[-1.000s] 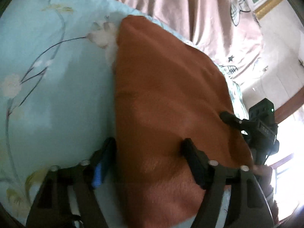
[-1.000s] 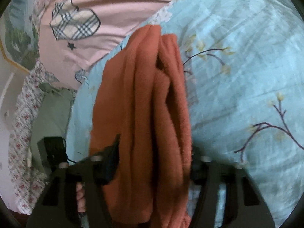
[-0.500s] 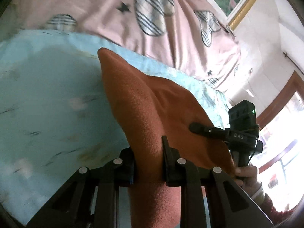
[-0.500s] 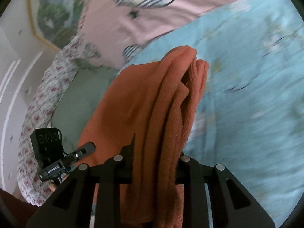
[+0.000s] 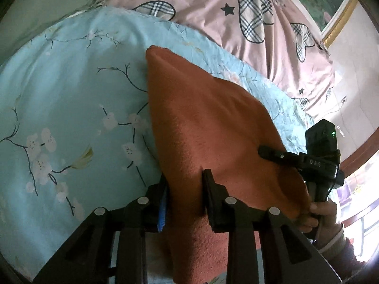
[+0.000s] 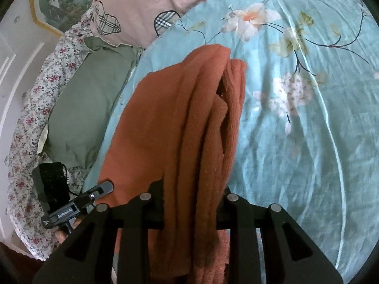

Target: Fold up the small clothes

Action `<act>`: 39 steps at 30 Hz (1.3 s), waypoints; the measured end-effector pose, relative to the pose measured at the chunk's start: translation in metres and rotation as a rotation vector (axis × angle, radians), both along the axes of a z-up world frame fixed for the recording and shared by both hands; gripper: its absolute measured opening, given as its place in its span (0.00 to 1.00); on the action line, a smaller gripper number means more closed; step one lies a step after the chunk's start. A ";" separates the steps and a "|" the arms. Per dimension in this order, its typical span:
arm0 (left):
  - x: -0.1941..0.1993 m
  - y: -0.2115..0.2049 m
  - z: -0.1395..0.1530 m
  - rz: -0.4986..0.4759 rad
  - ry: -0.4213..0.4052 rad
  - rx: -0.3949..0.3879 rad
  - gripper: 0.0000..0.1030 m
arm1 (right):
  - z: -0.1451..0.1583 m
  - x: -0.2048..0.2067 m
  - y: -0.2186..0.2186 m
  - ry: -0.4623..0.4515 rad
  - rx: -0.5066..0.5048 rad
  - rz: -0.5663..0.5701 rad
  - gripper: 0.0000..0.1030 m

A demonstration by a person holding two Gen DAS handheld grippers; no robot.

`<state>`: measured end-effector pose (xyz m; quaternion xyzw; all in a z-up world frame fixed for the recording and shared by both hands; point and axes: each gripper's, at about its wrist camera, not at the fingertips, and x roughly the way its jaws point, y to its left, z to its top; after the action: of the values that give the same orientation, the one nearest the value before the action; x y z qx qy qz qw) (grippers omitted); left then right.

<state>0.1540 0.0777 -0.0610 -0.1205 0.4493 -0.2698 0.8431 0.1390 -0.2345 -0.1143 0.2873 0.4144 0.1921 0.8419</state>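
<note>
A rust-orange knitted garment [image 5: 213, 123] is held up over the light blue floral bedsheet [image 5: 71, 108]. My left gripper [image 5: 186, 187] is shut on one edge of it, the cloth pinched between the fingers. My right gripper [image 6: 191, 191] is shut on the other edge, where the garment [image 6: 189, 118] hangs in several bunched folds. The far end of the garment still rests on the sheet [image 6: 296, 130]. Each gripper shows in the other's view, the right one [image 5: 279, 157] at the right, the left one [image 6: 94, 193] at the lower left.
A pink quilt with plaid hearts [image 5: 248, 16] lies behind the sheet. A green pillow [image 6: 87, 106] and a floral cloth [image 6: 26, 123] lie at the left in the right wrist view. A framed picture [image 6: 61, 2] hangs on the wall.
Both grippers closed on the garment's edges and lifted it off the sheet. The views have tilted up, showing more of the quilt, pillow and wall.
</note>
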 end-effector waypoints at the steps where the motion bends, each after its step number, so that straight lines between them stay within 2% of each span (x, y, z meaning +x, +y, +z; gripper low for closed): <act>1: 0.000 -0.002 0.000 0.000 -0.005 0.011 0.26 | 0.001 0.000 0.000 0.006 -0.006 -0.005 0.33; 2: 0.000 -0.003 -0.001 -0.001 -0.007 0.023 0.26 | 0.002 0.000 0.000 0.013 -0.015 -0.012 0.35; 4: -0.001 -0.004 -0.001 0.002 -0.002 0.037 0.30 | 0.008 -0.003 -0.002 0.023 -0.047 -0.044 0.47; 7: -0.004 0.002 0.007 0.026 -0.011 0.046 0.32 | 0.024 -0.014 -0.018 0.000 -0.096 -0.125 0.52; 9: -0.007 0.006 0.016 0.041 -0.039 0.063 0.31 | 0.038 -0.019 -0.031 -0.036 -0.100 -0.184 0.53; 10: -0.010 0.009 0.021 0.045 -0.055 0.067 0.27 | 0.044 -0.018 -0.035 -0.053 -0.096 -0.199 0.53; 14: -0.019 0.013 0.038 0.031 -0.093 0.039 0.27 | 0.058 0.006 -0.032 -0.082 -0.098 -0.182 0.53; 17: -0.027 0.004 0.047 -0.018 -0.118 0.021 0.27 | 0.056 0.036 -0.025 -0.063 -0.103 -0.165 0.53; 19: -0.030 -0.004 0.049 -0.057 -0.130 0.024 0.27 | 0.048 0.056 -0.024 -0.027 -0.066 -0.154 0.52; 20: -0.032 -0.006 0.049 -0.069 -0.130 0.029 0.27 | 0.046 0.062 -0.024 -0.014 -0.056 -0.149 0.51; 21: -0.033 -0.010 0.048 -0.086 -0.127 0.036 0.27 | 0.044 0.070 -0.022 -0.003 -0.056 -0.146 0.39; 22: -0.034 -0.013 0.046 -0.097 -0.122 0.042 0.27 | 0.045 0.072 -0.020 0.000 -0.072 -0.142 0.17; 23: -0.035 -0.015 0.044 -0.107 -0.116 0.046 0.27 | 0.050 0.072 -0.018 -0.010 -0.083 -0.141 0.11; 24: -0.036 -0.017 0.042 -0.120 -0.107 0.050 0.27 | 0.058 0.067 -0.017 -0.043 -0.080 -0.138 0.11; 27: -0.040 -0.019 0.037 -0.135 -0.098 0.060 0.27 | 0.093 0.033 -0.009 -0.238 -0.048 -0.105 0.11; 29: -0.043 -0.018 0.036 -0.147 -0.097 0.054 0.27 | 0.096 0.018 -0.010 -0.266 -0.072 -0.126 0.11; 32: -0.042 -0.018 0.032 -0.160 -0.087 0.053 0.27 | 0.068 0.015 -0.026 -0.170 -0.111 -0.201 0.11; 34: -0.043 -0.019 0.029 -0.175 -0.078 0.048 0.27 | 0.042 0.019 -0.041 -0.095 -0.085 -0.244 0.11; 39: -0.046 -0.026 0.017 -0.194 -0.073 0.101 0.23 | 0.018 0.037 -0.040 -0.031 -0.145 -0.257 0.11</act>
<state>0.1077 0.0518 -0.0441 -0.0239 0.4406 -0.3312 0.8340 0.1765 -0.2742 -0.0964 0.2736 0.3739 0.0568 0.8844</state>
